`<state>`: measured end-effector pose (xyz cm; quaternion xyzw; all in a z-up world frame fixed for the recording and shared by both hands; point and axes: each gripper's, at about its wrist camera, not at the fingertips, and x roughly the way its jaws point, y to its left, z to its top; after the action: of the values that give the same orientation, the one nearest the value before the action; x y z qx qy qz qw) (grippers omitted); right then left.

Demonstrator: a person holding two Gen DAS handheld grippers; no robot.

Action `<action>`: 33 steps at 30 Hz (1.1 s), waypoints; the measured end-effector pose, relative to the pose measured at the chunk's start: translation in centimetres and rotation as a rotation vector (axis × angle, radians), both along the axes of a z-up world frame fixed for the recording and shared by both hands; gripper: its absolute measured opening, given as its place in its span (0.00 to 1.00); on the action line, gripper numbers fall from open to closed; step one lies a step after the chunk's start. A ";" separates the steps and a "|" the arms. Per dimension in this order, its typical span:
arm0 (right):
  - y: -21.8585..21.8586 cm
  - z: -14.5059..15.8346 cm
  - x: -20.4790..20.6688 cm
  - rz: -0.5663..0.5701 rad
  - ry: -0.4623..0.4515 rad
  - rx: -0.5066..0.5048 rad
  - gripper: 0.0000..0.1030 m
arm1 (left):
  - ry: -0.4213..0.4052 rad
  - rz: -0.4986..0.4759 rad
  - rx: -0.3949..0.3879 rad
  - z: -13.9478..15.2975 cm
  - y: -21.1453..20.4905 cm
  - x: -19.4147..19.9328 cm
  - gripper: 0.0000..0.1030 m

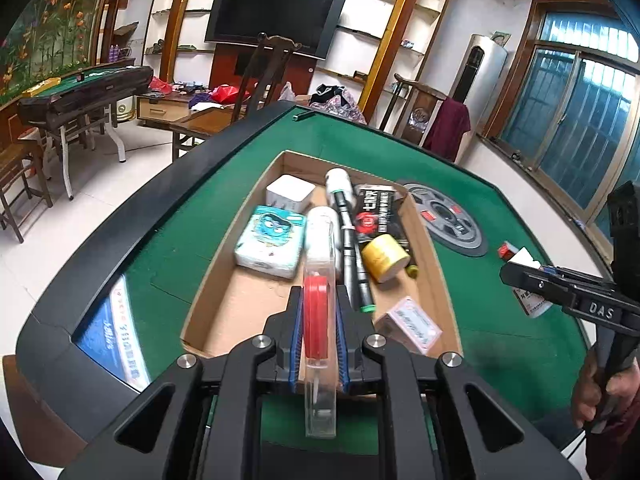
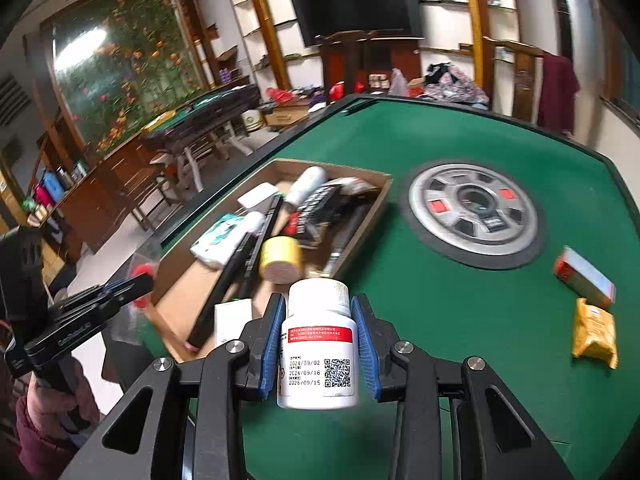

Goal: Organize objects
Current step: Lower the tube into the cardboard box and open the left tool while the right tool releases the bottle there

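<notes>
Status: I'm guessing roughly two-thirds done. Cardboard box (image 1: pixel 224 300) on the green table (image 1: pixel 500 352) is already holding most items: tissue pack (image 1: pixel 270 242), white charger cube (image 1: pixel 290 194), yellow tape roll (image 1: pixel 385 258), black packet w/ red print (image 1: pixel 376 212), long black rod w/ green ends (image 1: pixel 354 256), white bottle (image 1: pixel 340 184), pink-label small box (image 1: pixel 412 322).

Left gripper (image 1: pixel 319 324): I'm holding it over the box's near end, fingers closed on a clear plastic case w/ red disc inside (image 1: pixel 318 320), case standing on edge. Can't tell what the disc is.

Right gripper (image 2: pixel 320 344): I'm hovering it above the table just beside the box's near right corner, fingers clamped on both sides of a white pill bottle (image 2: pixel 318 344), upright, cap on.

Left to do, judging by what's lying outside the box: those 2 held items, plus a red/white carton (image 2: pixel 584 278) and a yellow wrapped packet (image 2: pixel 594 332), both on the felt right of the table's centre dial (image 2: pixel 474 214).

Readable text: pill bottle label is showing 2024/09/02, 2024/09/16, 2026/09/15 + QR code; red band w/ Chinese chars too small to read. "DAS" is showing on the right gripper body in left cam. Packet and pink box print: not legible.
</notes>
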<state>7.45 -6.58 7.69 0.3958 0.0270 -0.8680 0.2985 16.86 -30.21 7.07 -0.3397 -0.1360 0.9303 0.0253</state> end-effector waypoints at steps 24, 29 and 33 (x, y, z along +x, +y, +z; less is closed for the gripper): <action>-12.0 -4.4 1.7 0.245 -0.135 0.078 0.37 | -0.123 0.001 -0.027 -3.8 -3.2 -4.8 0.13; -12.9 -5.7 1.1 0.244 -0.168 0.099 0.37 | -0.126 -0.007 -0.044 -4.1 -2.8 -5.5 0.13; -13.3 -5.7 1.0 0.235 -0.132 0.124 0.37 | -0.132 -0.005 -0.037 -4.4 -2.7 -5.9 0.13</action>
<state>8.40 -19.90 2.03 0.4640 0.1072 -0.7957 0.3743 10.94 -32.89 2.68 -0.4009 -0.1192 0.9083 0.0123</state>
